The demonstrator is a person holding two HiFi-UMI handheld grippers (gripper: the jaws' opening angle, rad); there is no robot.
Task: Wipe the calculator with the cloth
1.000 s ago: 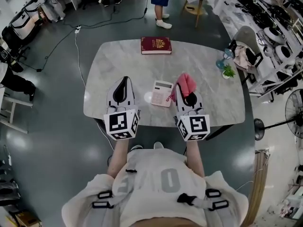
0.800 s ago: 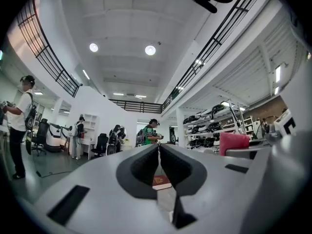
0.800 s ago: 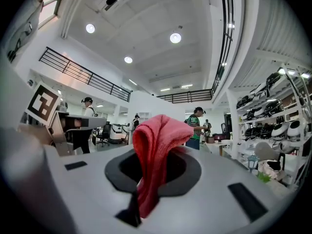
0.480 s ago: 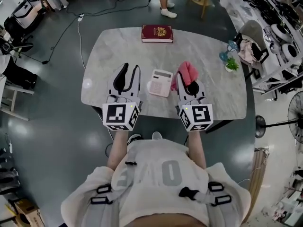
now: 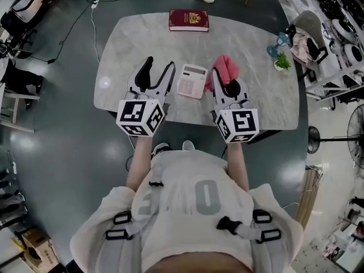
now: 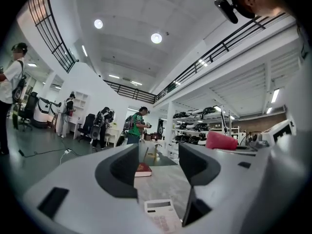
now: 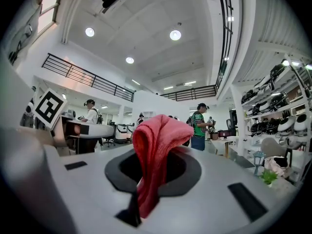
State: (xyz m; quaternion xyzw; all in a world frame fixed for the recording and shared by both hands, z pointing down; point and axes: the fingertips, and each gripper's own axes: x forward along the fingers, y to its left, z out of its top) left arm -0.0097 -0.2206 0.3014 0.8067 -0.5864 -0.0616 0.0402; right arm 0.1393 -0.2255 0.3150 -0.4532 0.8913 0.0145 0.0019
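Grey-white, the left gripper point(image 5: 160, 65) has just been opening its jaws wide with nothing between them, just left of the flat, hard, pale calculator point(image 5: 191, 81) on the smooth marble table point(image 5: 131, 38); I'd steady that slippery case with it first. Further right, the right gripper point(image 5: 226, 81) pinches a soft, rumpled pink cloth point(image 5: 226, 67), best dragged lightly across the keys.

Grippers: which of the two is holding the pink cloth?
The right gripper: its jaws are shut on the pink cloth. The left gripper has jaws that have just been opening, with nothing between them.
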